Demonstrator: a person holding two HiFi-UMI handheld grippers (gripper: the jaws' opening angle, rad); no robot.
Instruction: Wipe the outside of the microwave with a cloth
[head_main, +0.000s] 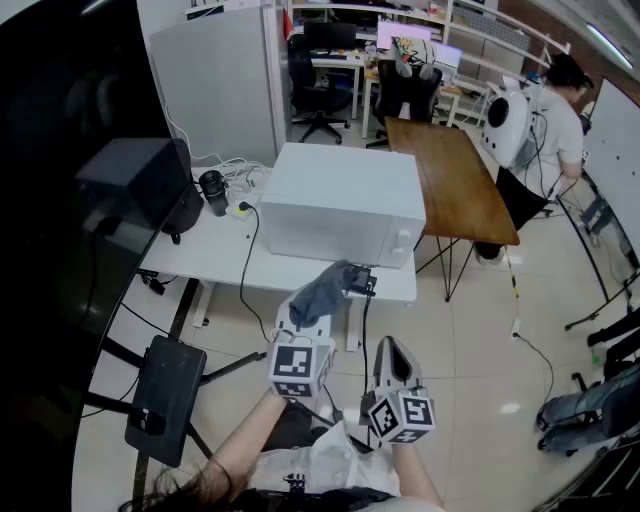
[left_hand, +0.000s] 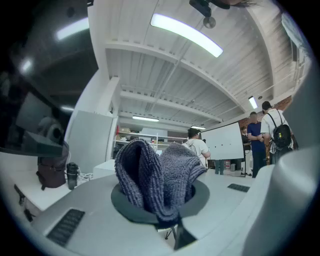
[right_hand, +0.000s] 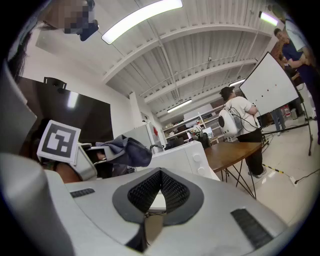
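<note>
1. The head view is looking steeply down from above and behind the left gripper (head_main: 335, 285) and right gripper (head_main: 392, 348), with the microwave (head_main: 343, 215) ahead.
2. The left gripper view is tilting up towards the ceiling, sitting very close to the cloth (left_hand: 157, 175).
3. The right gripper view is also tilting up and facing forward, sharing the microwave, the brown table (right_hand: 235, 147) and the left gripper with the head view.

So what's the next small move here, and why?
Probably carry the left tongs forward until the cloth meets the microwave front: they are shut on the cloth but hang short of the microwave, not touching it.
</note>
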